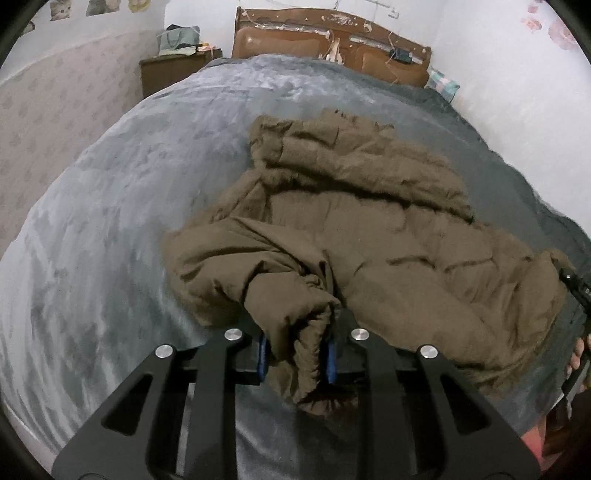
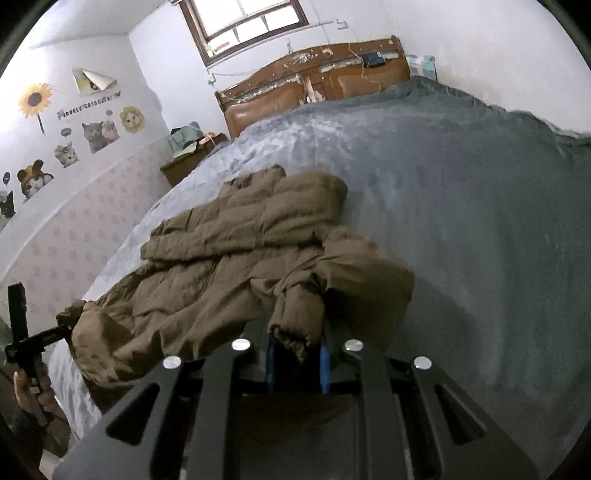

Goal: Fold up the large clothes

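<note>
A brown quilted padded coat [image 1: 369, 221] lies crumpled on the grey bed cover [image 1: 110, 221]. My left gripper [image 1: 297, 350] is shut on one of its sleeve cuffs [image 1: 306, 339], at the coat's near left. In the right wrist view the coat [image 2: 221, 251] stretches from the middle to the lower left. My right gripper [image 2: 297, 363] is shut on the other sleeve cuff [image 2: 295, 321], held a little above the cover. The left gripper [image 2: 40, 339] shows at the far left of that view, the right gripper [image 1: 576, 288] at the right edge of the left wrist view.
A brown wooden headboard [image 1: 332, 40] closes the far end of the bed. A nightstand [image 1: 166, 70] with bags stands at its left by the wall. A window [image 2: 247, 22] is above it. The bed cover [image 2: 461, 221] spreads wide to the coat's right.
</note>
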The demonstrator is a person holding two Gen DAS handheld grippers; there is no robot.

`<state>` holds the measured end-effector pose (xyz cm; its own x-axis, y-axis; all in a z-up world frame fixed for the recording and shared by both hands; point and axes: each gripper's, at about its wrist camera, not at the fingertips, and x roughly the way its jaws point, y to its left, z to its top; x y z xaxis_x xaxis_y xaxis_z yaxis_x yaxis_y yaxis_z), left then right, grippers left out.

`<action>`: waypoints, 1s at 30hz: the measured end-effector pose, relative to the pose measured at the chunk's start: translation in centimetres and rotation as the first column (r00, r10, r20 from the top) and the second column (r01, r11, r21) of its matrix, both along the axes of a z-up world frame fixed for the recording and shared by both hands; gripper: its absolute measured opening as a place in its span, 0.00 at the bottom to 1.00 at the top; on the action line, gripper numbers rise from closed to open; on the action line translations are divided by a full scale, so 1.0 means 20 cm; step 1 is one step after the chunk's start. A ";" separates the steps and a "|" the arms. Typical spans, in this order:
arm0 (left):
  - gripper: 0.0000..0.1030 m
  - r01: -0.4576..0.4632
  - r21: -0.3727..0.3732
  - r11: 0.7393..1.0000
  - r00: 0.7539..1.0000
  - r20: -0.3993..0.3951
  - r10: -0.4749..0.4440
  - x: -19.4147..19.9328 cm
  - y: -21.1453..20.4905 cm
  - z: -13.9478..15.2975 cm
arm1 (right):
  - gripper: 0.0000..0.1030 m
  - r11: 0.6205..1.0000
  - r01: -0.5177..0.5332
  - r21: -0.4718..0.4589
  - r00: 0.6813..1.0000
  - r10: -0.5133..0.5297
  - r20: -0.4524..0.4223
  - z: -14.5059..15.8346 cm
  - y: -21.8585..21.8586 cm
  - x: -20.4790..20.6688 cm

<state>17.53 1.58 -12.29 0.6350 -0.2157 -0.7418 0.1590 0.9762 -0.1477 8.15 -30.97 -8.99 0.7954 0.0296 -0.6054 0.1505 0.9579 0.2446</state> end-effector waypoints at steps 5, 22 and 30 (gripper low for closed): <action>0.20 0.021 -0.045 0.999 0.999 0.030 -0.019 0.13 -0.02 0.11 | 0.16 1.000 -0.018 -0.002 1.000 0.018 0.024 0.09 -0.03 0.14; 0.22 0.041 -0.073 0.997 0.996 0.081 -0.035 0.92 -0.21 0.44 | 0.16 0.999 -0.047 0.003 0.995 0.046 0.091 0.43 -0.20 1.00; 0.27 -0.008 -0.042 0.999 0.998 0.060 0.011 1.46 -0.24 0.46 | 0.16 0.998 -0.057 0.003 0.997 0.056 0.047 0.47 -0.34 1.55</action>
<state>46.65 -3.29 -3.14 0.6807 -0.2391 -0.6925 0.1595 0.9709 -0.1785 39.15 -37.82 0.43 0.8198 0.0776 -0.5674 0.0844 0.9636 0.2538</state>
